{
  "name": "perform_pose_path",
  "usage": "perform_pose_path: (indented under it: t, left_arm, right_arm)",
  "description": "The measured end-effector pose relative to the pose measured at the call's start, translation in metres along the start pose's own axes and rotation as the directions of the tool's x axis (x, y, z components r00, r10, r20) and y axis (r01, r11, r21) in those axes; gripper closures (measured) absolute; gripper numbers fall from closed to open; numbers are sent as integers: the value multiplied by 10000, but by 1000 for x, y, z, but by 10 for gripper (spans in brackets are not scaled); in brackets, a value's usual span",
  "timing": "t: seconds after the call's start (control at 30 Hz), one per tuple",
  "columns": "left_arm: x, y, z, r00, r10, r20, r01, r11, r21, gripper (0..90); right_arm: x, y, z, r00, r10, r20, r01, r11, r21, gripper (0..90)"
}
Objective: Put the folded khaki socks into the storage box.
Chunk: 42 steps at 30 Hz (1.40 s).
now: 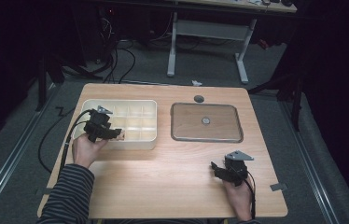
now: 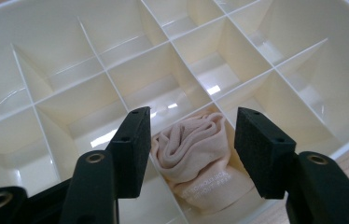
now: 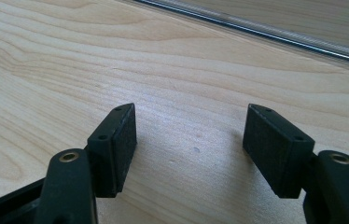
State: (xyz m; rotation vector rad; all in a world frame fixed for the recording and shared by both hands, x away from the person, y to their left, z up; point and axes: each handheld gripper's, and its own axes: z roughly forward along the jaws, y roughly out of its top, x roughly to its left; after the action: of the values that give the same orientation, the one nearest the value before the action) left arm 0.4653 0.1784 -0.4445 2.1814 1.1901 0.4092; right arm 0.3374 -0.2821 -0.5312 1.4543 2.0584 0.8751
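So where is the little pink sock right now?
The rolled pink sock lies in a near-edge compartment of the cream divider box, between the left gripper's open jaws, on the table's left side.

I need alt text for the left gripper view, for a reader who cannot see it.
A rolled beige sock lies in a near compartment of a cream divided box. The left gripper stands open above it, one black jaw on each side, not pressing the sock.

Glossy cream plastic organizer box (image 2: 266, 51), soft beige cloth roll (image 2: 200, 158), matt wood table (image 3: 116, 56).
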Motion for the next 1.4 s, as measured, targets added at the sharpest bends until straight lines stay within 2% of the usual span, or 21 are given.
perform_pose_path:
  t: [0.33, 0.5, 0.6, 0.7, 0.87, 1.07, 1.23, 1.4]
  left_arm:
    - [-1, -1, -12, 9993, -360, -139, 355, 9987, -361, 379]
    - [1, -5, -16, 9983, -582, 7, 582, 9972, -478, 368]
    - [2, -7, -18, 9963, -820, 272, 833, 9953, -501, 391]
    - [1, -9, -21, 9955, -863, 398, 883, 9948, -509, 393]
    - [-5, -10, -24, 9979, -604, 228, 615, 9967, -523, 359]
    - [-10, -12, -27, 9957, -715, 587, 756, 9946, -707, 330]
    - [-13, -14, -31, 9949, -769, 659, 818, 9938, -751, 315]
    - [-15, -18, -36, 9898, -971, 1047, 1068, 9901, -908, 258]
  right_arm:
    - [0, 0, 0, 10000, -5, 0, 5, 10000, 1, 350]
    - [0, 0, 0, 10000, -14, 1, 14, 10000, 2, 349]
    - [0, 0, 0, 10000, -14, 10, 14, 10000, -2, 349]
    - [0, 0, 0, 10000, -17, 13, 17, 10000, -2, 349]
    - [0, 0, 0, 10000, -19, 17, 19, 10000, 0, 349]
    - [0, 0, 0, 10000, -22, 12, 22, 10000, 0, 348]
    - [0, 0, 0, 10000, -28, 4, 28, 10000, 4, 348]
    - [0, 0, 0, 10000, -31, 5, 31, 10000, 4, 348]
